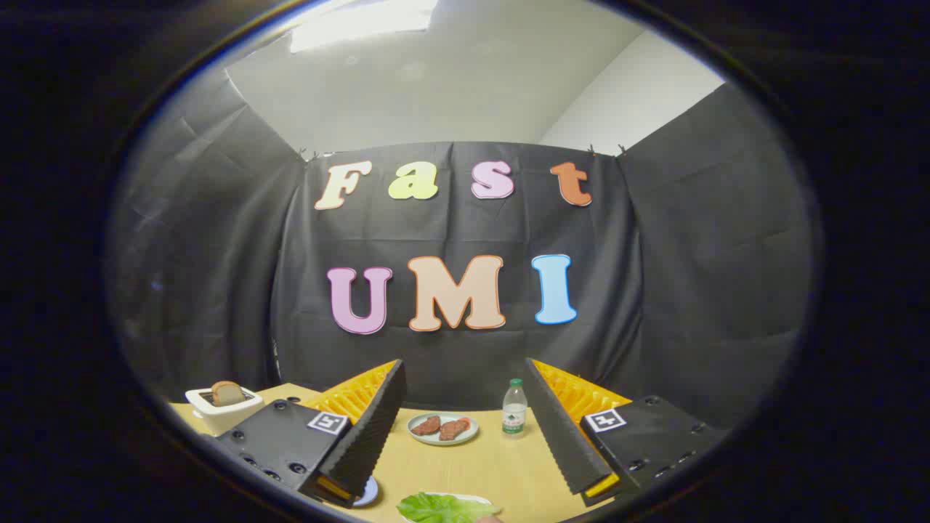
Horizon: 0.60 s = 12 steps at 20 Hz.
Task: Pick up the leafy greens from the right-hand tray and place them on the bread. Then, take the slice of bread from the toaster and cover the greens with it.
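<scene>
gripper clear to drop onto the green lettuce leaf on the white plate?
Probably yes: the gripper is open, and the green lettuce leaf lies on its white plate between the fingertips, nothing above it.

A pale wooden desk [501,465] carries a toaster [221,408] beside the jaws, a plate [443,428] and bottle [514,407] beyond them, greens [443,508] between them.

Riding on the tongs [465,436], the fisheye camera looks forward, level and low over the tabletop [501,465], toward the booth's far cloth wall [465,363].
</scene>
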### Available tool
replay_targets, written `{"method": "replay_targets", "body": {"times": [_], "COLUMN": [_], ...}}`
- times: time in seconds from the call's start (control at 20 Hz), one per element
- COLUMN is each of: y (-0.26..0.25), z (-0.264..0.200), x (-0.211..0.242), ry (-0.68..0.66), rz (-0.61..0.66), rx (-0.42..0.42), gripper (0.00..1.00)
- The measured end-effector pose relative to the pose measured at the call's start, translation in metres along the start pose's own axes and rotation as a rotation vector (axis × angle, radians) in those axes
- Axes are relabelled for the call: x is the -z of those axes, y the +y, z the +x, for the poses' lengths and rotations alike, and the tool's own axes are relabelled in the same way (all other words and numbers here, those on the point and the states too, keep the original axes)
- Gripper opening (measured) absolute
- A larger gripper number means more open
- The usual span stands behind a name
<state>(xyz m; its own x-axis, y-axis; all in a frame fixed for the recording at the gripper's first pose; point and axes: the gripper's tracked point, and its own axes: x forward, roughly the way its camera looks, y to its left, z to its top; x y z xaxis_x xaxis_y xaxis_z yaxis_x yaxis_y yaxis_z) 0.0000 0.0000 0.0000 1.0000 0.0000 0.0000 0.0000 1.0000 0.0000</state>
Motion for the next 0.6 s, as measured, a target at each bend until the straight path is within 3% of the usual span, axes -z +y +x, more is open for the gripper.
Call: {"method": "replay_targets", "body": {"times": [0.6], "y": [0.0038], "z": [-0.0039], "x": [-0.0014], "ry": [-0.002], "rz": [-0.011], "rx": [-0.022], "gripper": [1.00]}}
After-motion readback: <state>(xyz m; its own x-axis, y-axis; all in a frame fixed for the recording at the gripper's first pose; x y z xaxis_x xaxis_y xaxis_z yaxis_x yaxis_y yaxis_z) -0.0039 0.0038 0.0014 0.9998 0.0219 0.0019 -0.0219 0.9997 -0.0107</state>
